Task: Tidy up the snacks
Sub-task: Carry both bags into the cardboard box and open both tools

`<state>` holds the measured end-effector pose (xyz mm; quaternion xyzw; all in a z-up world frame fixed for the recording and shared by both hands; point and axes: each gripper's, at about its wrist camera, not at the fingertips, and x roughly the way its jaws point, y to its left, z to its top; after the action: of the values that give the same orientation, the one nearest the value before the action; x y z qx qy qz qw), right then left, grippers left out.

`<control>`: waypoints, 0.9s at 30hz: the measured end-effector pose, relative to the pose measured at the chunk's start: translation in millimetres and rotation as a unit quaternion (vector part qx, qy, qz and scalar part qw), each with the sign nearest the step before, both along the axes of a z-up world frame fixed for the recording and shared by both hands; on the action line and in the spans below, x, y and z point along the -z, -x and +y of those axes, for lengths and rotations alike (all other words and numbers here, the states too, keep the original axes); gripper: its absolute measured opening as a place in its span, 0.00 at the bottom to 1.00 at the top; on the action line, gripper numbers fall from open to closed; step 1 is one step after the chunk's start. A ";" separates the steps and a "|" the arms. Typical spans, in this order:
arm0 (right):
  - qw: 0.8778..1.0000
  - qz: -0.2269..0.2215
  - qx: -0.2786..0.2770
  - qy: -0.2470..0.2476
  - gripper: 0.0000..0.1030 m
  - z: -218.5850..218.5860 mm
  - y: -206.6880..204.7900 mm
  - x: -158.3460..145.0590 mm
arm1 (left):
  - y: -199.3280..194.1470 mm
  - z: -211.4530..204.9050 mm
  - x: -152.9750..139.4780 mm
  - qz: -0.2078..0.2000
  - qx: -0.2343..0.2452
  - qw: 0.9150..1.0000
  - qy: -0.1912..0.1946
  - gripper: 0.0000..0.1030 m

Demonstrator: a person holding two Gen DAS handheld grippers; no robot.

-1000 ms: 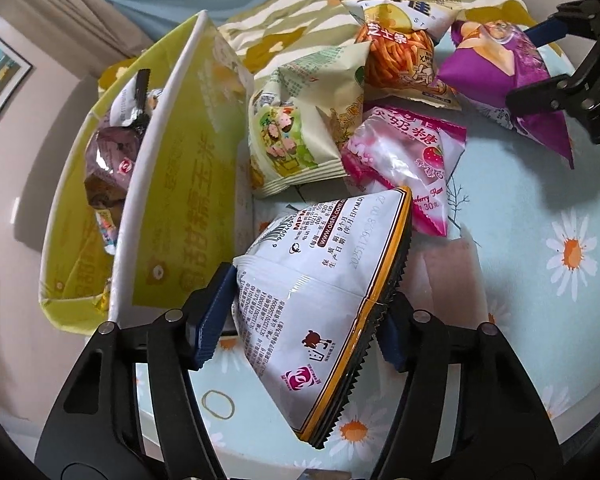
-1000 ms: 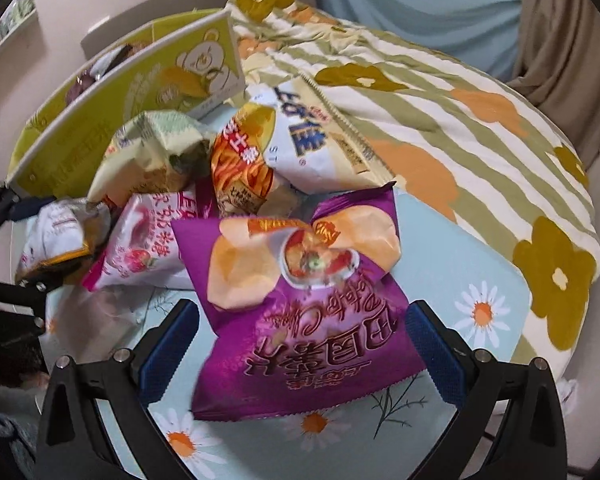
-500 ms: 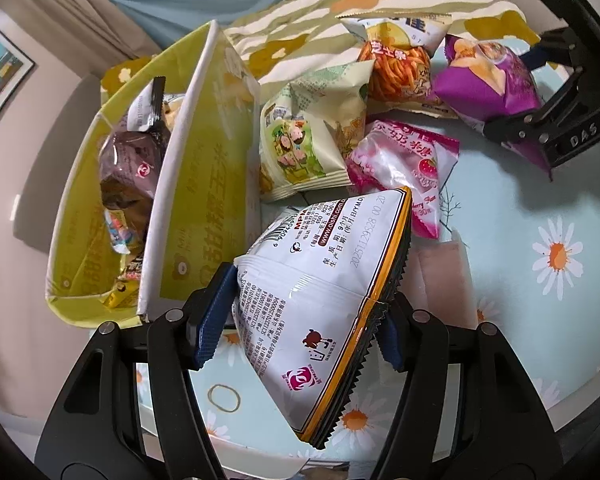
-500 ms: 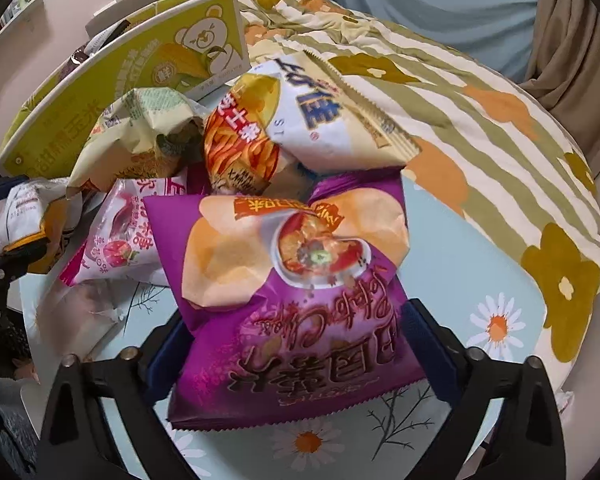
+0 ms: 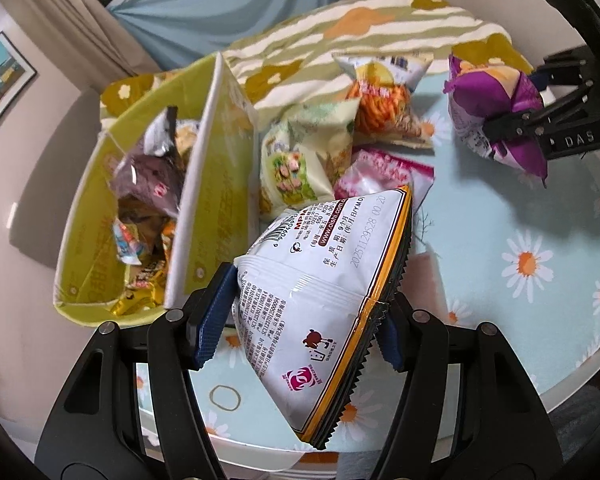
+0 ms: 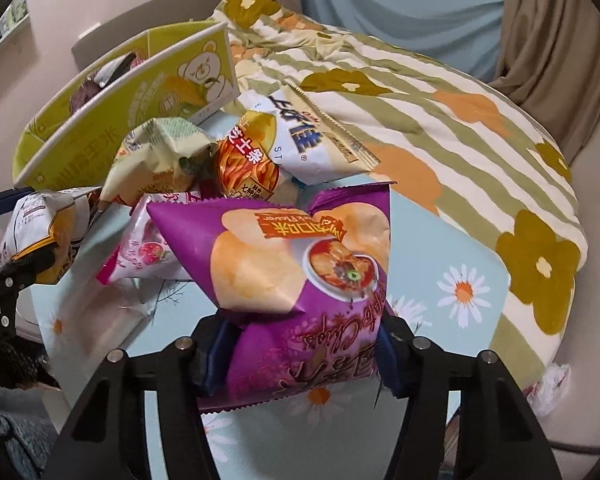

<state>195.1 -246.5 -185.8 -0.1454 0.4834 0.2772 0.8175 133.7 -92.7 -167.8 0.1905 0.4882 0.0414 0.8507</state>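
My left gripper (image 5: 300, 320) is shut on a white snack bag with an orange edge (image 5: 320, 288), held above the table beside the yellow-green box (image 5: 204, 184), which holds several snacks. In the right wrist view my right gripper (image 6: 300, 356) is closing on a purple chip bag (image 6: 296, 280); its blue pads press into the bag's lower part and crumple it. That purple chip bag (image 5: 496, 120) also shows at the far right of the left wrist view, in the right gripper (image 5: 512, 128). A pale green bag (image 5: 300, 160), an orange-and-white bag (image 5: 384, 104) and a pink bag (image 5: 380, 172) lie between them.
The daisy-print tablecloth (image 5: 540, 240) covers a table whose front edge (image 5: 380, 448) is close below my left gripper. A bed with a striped flower quilt (image 6: 460, 128) lies behind the table. Curtains (image 6: 560, 20) hang at the back.
My right gripper's jaws have closed from wide open onto the purple chip bag, crumpling it. My left gripper has risen with the white bag, so the box's inside shows more.
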 end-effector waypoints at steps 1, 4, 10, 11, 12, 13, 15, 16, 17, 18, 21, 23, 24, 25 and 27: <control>1.000 -0.001 0.004 -0.006 0.54 -1.6 3.1 -3.7 | 1.7 -0.2 -3.7 -0.004 0.001 1.000 0.002 0.61; 1.000 -0.006 0.011 -0.023 0.54 -4.0 14.4 -19.2 | 7.3 1.8 -20.2 -0.022 0.003 1.000 0.010 0.61; 0.998 -0.028 0.022 -0.049 0.54 -1.3 34.2 -63.5 | 18.4 8.5 -65.9 -0.066 0.005 0.997 0.036 0.61; 0.998 -0.032 0.023 -0.054 0.54 0.7 36.5 -71.5 | 20.1 11.5 -75.8 -0.076 0.005 0.996 0.041 0.61; 0.997 -0.035 0.023 -0.060 0.54 2.5 37.6 -78.1 | 22.7 14.2 -84.6 -0.085 0.005 0.995 0.044 0.61; 0.997 -0.039 0.023 -0.065 0.54 5.3 39.0 -85.5 | 23.7 16.8 -91.8 -0.093 0.005 0.995 0.046 0.61; 0.996 -0.050 0.022 -0.074 0.54 14.5 41.5 -100.3 | 25.2 24.9 -108.8 -0.114 0.005 0.992 0.047 0.61; 0.995 -0.056 0.021 -0.080 0.54 20.1 41.5 -108.5 | 24.9 29.2 -115.2 -0.122 0.005 0.992 0.046 0.61; 0.994 -0.061 0.020 -0.083 0.54 25.3 41.4 -114.4 | 24.0 35.9 -123.0 -0.131 0.004 0.990 0.044 0.61; 0.994 -0.068 0.019 -0.087 0.54 33.1 40.8 -122.1 | 23.8 39.2 -126.8 -0.137 0.003 0.990 0.043 0.61; 0.992 -0.080 0.018 -0.098 0.54 55.1 37.8 -139.4 | 17.2 65.2 -142.6 -0.157 -0.003 0.987 0.039 0.61; 0.991 -0.089 0.014 -0.102 0.54 71.0 35.1 -148.4 | 9.9 84.5 -150.2 -0.166 -0.006 0.985 0.036 0.61; 0.990 -0.093 0.011 -0.104 0.54 82.3 33.5 -153.3 | 6.3 91.9 -152.4 -0.169 -0.007 0.985 0.035 0.61; 0.990 -0.098 0.007 -0.105 0.54 93.3 31.7 -157.4 | 0.9 103.3 -154.9 -0.172 -0.008 0.984 0.033 0.61; 0.989 -0.104 0.002 -0.108 0.54 117.8 27.6 -163.9 | -12.5 126.2 -157.9 -0.175 -0.009 0.984 0.028 0.61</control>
<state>167.5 -128.7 -21.9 -0.0837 0.3633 0.3093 0.8748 146.2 33.5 -9.9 0.1520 0.3349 0.0680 0.9274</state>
